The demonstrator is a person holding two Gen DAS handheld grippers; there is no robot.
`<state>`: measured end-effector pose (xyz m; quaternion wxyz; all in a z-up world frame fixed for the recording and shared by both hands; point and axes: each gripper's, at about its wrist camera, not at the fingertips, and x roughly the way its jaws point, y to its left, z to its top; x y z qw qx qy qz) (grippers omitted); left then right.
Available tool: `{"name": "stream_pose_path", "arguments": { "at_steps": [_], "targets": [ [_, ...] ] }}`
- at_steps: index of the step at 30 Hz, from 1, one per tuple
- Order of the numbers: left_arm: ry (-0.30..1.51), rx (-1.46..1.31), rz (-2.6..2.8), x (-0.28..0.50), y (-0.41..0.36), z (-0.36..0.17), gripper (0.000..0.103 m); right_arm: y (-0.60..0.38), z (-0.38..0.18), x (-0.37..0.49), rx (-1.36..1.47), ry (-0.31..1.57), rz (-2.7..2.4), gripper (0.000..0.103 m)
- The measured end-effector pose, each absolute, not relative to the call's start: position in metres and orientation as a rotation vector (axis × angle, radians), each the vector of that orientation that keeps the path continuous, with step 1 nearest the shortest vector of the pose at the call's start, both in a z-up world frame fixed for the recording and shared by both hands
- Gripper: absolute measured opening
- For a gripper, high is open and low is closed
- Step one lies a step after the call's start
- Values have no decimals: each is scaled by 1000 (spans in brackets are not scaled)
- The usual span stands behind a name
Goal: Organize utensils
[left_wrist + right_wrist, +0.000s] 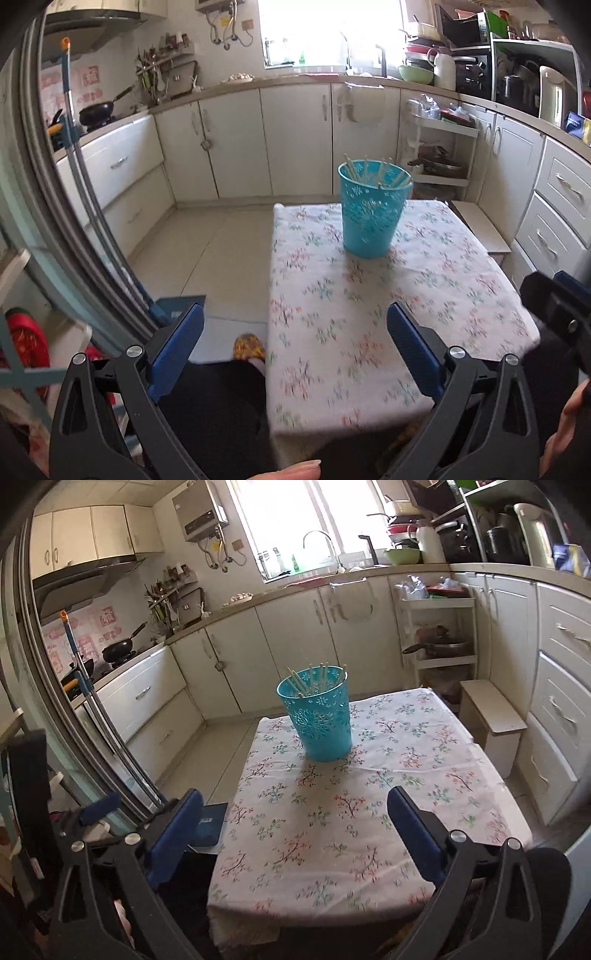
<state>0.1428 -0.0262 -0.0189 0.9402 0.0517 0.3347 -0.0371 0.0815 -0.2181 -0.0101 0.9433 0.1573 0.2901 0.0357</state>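
Observation:
A turquoise perforated cup [371,210] stands upright near the far edge of a small table with a floral cloth [388,325]. Several pale chopsticks [384,171] stand in it. In the right wrist view the cup [319,716] and chopsticks [314,681] sit at the far left of the cloth [332,830]. My left gripper [295,314] is open and empty, held over the table's near left edge. My right gripper [295,801] is open and empty above the table's near side. Part of the right gripper shows at the right of the left wrist view [554,302].
White kitchen cabinets [295,140] run around the room. A white shelf cart [436,635] holding a pan and a low wooden stool [491,720] stand right of the table. A mop pole [74,140] leans at the left. The person's legs and slipper [249,345] are below the table edge.

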Motion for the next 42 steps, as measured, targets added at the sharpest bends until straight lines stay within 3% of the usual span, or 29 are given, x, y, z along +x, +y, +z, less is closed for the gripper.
{"name": "stream_pose_path", "arguments": {
  "at_steps": [16,42],
  "targets": [
    [661,128,-54,36,-13,0,95,-189,4,-31,260,541,53,95],
    [613,109,-59,6,1,13,95,-174,13,-58,226,490,74,96]
  ]
}}
